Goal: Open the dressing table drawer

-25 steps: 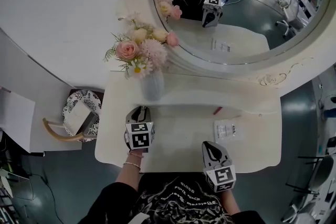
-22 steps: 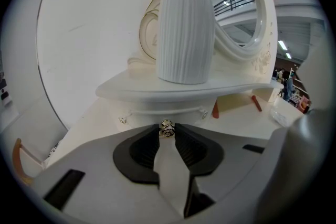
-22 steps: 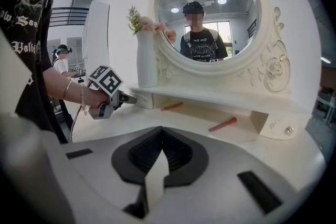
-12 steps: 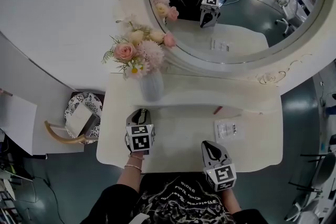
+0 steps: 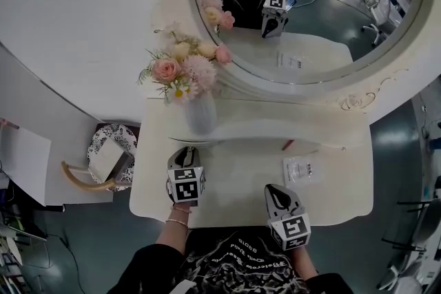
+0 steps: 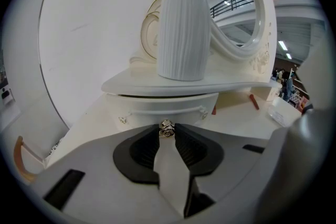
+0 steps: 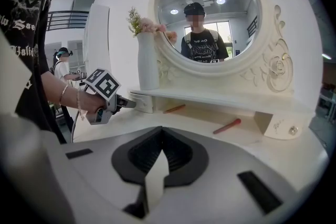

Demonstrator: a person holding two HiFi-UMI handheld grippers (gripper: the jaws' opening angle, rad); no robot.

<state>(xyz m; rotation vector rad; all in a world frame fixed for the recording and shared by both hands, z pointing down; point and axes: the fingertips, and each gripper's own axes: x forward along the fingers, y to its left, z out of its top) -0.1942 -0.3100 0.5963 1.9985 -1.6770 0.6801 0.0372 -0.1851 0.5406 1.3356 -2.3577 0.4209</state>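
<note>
Looking along your left tool (image 5: 184, 151), you find its jaws clenched on the knob (image 6: 166, 128) of the drawer (image 6: 160, 110). The small silvery knob, shaped like a rosette, is pinched right at the jaw tips.

The drawer is shallow and white, and its front bows outward toward you. A raised moulding line runs across the front, with a faint gilt scroll near each end. It sits on the bench (image 5: 241, 193) at the left end, directly under the shelf (image 6: 173, 86), and a dark slit shows between its top and the shelf's underside. You cannot tell whether it has come out at all.

A ribbed white vase (image 6: 182, 23) stands on the shelf straight above the drawer. It holds flowers (image 5: 182, 69) in pink, cream and white, and the oval mirror (image 5: 310, 3) rises behind it.

Your right tool (image 5: 278, 193) is held at the bench's front edge on the right, well apart from the drawer. Its jaws are closed together with nothing between them.

A red stick (image 5: 286, 145) lies on the bench near the foot of the shelf, and a clear packet (image 5: 301, 169) lies flat just in front of it. A second drawer (image 7: 281, 124) with its own knob sits under the shelf's right end.
</note>
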